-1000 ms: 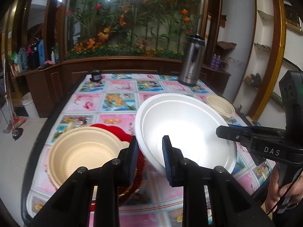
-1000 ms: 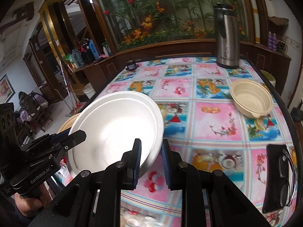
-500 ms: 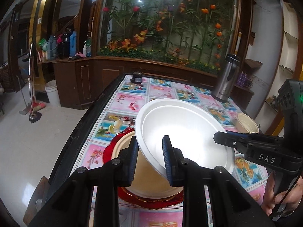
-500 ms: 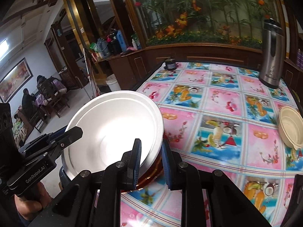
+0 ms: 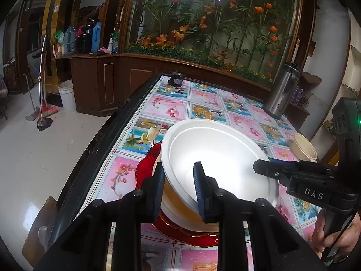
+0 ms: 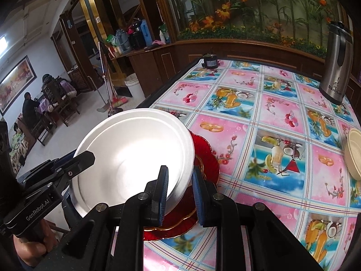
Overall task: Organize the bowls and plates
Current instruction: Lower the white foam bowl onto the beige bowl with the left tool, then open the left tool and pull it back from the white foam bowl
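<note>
- You have two tools in play: your left tool is clamped on the near-left rim of the white plate, and your right tool is clamped on the rim at the opposite side of the same plate.
- One white plate, held between both tools; it sits tilted over the large tan bowl, and you cannot tell whether it touches that bowl.
- One large tan bowl, mostly covered by the white plate; only its side wall shows in the left wrist view.
- One red plate with a scalloped edge lies on the tabletop under the tan bowl, near the tabletop's left edge.
- One small cream bowl stands well apart at the right side of the tabletop.
- One steel thermos stands upright at the far right corner, and one small dark jar sits at the far edge.
- One hand shows in the left wrist view, wrapped around the right tool's handle.
- Compared with a second ago, you have carried the white plate leftward across the tabletop: then it hung beside the tan bowl with the bowl's mouth open to view, now it covers the bowl.
- The small cream bowl and the thermos keep their places on the tabletop; both grips on the plate are unchanged.
</note>
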`<state>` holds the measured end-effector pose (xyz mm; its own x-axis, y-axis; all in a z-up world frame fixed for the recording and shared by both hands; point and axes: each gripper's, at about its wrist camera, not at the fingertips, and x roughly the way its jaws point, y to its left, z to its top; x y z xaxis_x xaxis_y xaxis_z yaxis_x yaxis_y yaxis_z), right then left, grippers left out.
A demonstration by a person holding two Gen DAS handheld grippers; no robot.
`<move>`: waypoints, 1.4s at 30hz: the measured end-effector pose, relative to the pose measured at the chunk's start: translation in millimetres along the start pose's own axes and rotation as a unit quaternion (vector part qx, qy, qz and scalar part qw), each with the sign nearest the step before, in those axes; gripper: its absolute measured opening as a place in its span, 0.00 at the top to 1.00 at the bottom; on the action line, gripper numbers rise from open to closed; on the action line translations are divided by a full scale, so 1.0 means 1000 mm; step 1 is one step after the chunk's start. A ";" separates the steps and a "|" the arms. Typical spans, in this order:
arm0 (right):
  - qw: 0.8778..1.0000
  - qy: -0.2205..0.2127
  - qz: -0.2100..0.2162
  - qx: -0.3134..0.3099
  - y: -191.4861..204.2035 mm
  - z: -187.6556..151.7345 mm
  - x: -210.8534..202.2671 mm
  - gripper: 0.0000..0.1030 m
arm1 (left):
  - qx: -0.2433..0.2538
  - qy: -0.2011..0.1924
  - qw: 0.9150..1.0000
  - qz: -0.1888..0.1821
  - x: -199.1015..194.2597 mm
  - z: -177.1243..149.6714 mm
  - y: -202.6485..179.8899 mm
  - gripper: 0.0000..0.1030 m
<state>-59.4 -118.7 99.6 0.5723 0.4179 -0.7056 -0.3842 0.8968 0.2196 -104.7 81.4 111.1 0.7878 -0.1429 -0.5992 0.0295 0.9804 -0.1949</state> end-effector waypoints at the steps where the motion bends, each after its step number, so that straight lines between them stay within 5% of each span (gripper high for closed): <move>1: 1.000 0.002 -0.001 -0.002 0.001 -0.001 0.002 0.77 | -0.001 0.001 1.000 0.000 0.001 0.000 0.001 0.77; 22: 1.000 0.018 -0.005 -0.002 0.001 -0.004 0.014 0.77 | -0.014 0.008 1.000 0.004 0.007 -0.008 0.011 0.75; 30: 1.000 0.014 0.002 0.005 -0.001 -0.004 0.010 0.64 | -0.015 0.004 1.000 0.005 0.003 -0.006 0.009 0.75; 42: 0.998 -0.020 0.016 0.056 -0.039 -0.013 -0.030 0.64 | 0.024 -0.011 0.999 -0.023 -0.014 -0.002 -0.034 0.71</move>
<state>-70.9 -168.3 103.7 0.5903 0.4492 -0.6706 -0.3198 0.8930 0.3167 -118.4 49.9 124.7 0.7987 -0.1852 -0.5725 0.0955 0.9784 -0.1833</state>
